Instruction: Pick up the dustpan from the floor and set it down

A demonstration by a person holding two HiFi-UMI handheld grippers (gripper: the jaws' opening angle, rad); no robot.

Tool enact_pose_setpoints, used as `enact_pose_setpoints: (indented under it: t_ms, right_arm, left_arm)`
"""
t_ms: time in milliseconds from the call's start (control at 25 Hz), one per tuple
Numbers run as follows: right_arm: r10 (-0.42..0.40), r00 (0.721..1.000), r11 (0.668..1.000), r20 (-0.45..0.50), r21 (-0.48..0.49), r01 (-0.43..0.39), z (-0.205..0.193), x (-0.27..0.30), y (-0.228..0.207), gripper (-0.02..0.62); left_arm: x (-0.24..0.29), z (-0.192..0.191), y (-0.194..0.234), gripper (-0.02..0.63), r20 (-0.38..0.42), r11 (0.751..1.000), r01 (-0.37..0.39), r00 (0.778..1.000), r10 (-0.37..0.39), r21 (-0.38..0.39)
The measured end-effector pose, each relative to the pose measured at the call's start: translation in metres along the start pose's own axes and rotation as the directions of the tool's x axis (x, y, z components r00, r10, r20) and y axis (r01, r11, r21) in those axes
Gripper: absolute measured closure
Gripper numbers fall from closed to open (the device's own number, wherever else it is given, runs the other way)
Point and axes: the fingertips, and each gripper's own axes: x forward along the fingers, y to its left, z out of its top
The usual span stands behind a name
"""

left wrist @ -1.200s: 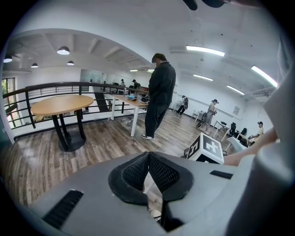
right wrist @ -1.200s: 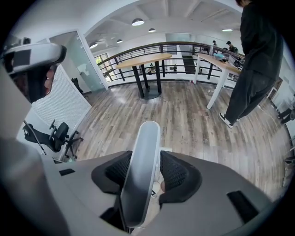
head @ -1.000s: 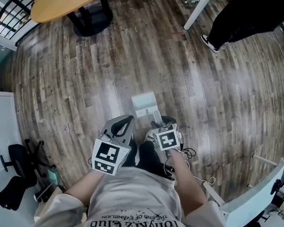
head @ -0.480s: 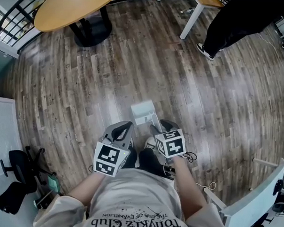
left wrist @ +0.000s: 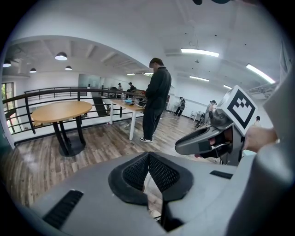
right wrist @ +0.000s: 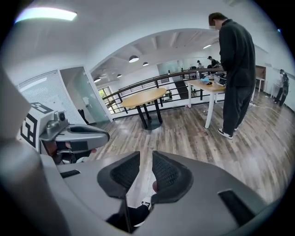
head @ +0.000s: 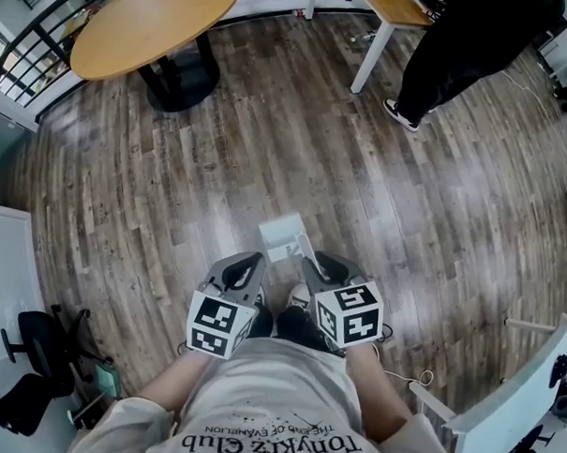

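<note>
Hovering above the dustpan (head: 283,236), we have neither tool on it. It sits on the wooden floor (head: 173,169), with its handle (head: 306,248) rising toward us. The right gripper (right wrist: 146,155) hangs just on our side of the dustpan, close to the handle's near end. Its jaws have just been closing and stand a narrow slit apart, with only floorboards showing through the slit. The left gripper (left wrist: 148,155) hangs beside it, also on the near side of the dustpan, its tips pressed together on nothing. A round table (head: 152,23) and a standing person (head: 460,50) are well beyond the dustpan.

We judge that no lift is in hand now. Either the pick-up is yet to come or the pan is already set down, and we cannot tell which. If the lift is ahead, the right jaws must spread, sink to the handle and pinch it firmly before rising.
</note>
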Motion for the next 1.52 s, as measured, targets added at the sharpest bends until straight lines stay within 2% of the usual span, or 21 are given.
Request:
enact_pose_setpoints:
  t_ms: [280, 480, 600, 1120, 1520]
  right_arm:
    - [-0.052, 0.997, 0.999, 0.051, 0.007, 0.052, -0.004, -0.019, 0.002, 0.561]
    - [-0.001, 0.988, 0.998, 0.152, 0.069, -0.009, 0.007, -0.037, 0.010, 0.568]
    - [-0.011, 0.984, 0.998, 0.179, 0.059, 0.000, 0.011, -0.044, 0.009, 0.569]
    - [-0.021, 0.984, 1.000, 0.177, 0.021, 0.017, 0.003, -0.057, 0.016, 0.571]
    - [-0.012, 0.983, 1.000, 0.183, 0.026, 0.008, -0.001, -0.059, 0.022, 0.571]
  left_arm:
    - [-0.005, 0.001, -0.011, 0.583, 0.013, 1.000, 0.010, 1.000, -0.010, -0.011]
    - [-0.012, 0.006, -0.018, 0.583, 0.022, 1.000, 0.015, 1.000, -0.014, -0.007]
    - [-0.014, 0.006, -0.020, 0.583, 0.025, 1.000, 0.012, 1.000, -0.012, -0.004]
    - [-0.031, 0.010, -0.033, 0.583, 0.051, 1.000, 0.008, 0.999, -0.008, -0.004]
    - [-0.040, 0.005, -0.036, 0.583, 0.057, 1.000, 0.001, 0.998, 0.000, -0.013]
